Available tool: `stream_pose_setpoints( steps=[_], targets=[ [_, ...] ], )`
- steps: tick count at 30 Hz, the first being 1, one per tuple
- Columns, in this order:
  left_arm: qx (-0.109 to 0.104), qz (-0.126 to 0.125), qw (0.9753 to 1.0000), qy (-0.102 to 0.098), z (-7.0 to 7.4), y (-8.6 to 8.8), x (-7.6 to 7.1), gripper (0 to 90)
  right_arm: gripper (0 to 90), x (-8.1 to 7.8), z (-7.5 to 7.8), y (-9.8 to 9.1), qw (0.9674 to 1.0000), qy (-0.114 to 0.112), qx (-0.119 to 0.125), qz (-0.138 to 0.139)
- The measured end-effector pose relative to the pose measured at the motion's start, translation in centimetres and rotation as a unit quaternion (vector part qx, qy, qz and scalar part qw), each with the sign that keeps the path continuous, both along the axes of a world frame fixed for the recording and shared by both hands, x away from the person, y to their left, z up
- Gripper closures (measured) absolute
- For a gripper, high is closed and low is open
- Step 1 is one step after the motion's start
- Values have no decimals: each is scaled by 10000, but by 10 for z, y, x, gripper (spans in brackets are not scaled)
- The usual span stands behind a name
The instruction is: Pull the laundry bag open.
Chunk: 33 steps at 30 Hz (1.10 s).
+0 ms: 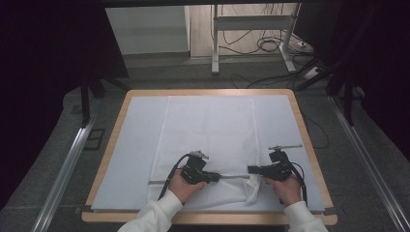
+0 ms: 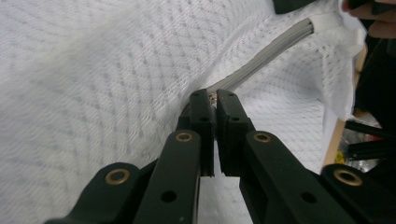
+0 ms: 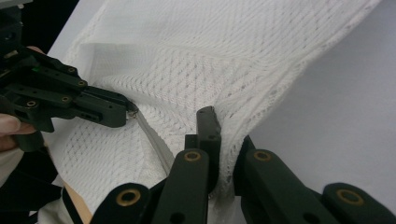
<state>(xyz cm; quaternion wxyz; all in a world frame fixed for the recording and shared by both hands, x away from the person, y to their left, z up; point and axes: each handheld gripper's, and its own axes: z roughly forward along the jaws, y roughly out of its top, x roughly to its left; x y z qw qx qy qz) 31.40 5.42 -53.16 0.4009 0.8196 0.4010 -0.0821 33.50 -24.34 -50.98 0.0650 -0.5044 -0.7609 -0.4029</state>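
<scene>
While we hold its near edge, the mesh bag (image 1: 208,130) lies flat on the table (image 1: 290,92). Our left gripper (image 2: 215,95) is clenched on the zip pull (image 2: 214,97), and our right gripper (image 3: 224,135) pinches the corner. Being light and floppy, the bag is best gripped by hems.

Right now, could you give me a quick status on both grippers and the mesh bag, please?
Left gripper shut on zipper pull. Right gripper shut on mesh bag at its near corner. Zipper partly open. Bag flat on white sheet, nothing obstructing.
</scene>
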Motion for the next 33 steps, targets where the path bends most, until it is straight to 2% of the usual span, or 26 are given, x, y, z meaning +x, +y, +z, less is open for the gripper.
stream_pose_setpoints(
  steps=[13,15,16,33],
  targets=[
    [33,28,10000,13,0,11,-1,870,884,0,0,0,10000,8,11,0],
    [-6,83,10000,7,1,11,-2,870,884,0,-1,-1,10000,14,23,6],
    [49,62,10000,-10,1,14,-3,870,884,0,0,-1,10000,-1,1,-3],
    [73,210,9997,37,-2,33,-7,870,884,0,0,-2,10000,-11,13,-9]
  ],
)
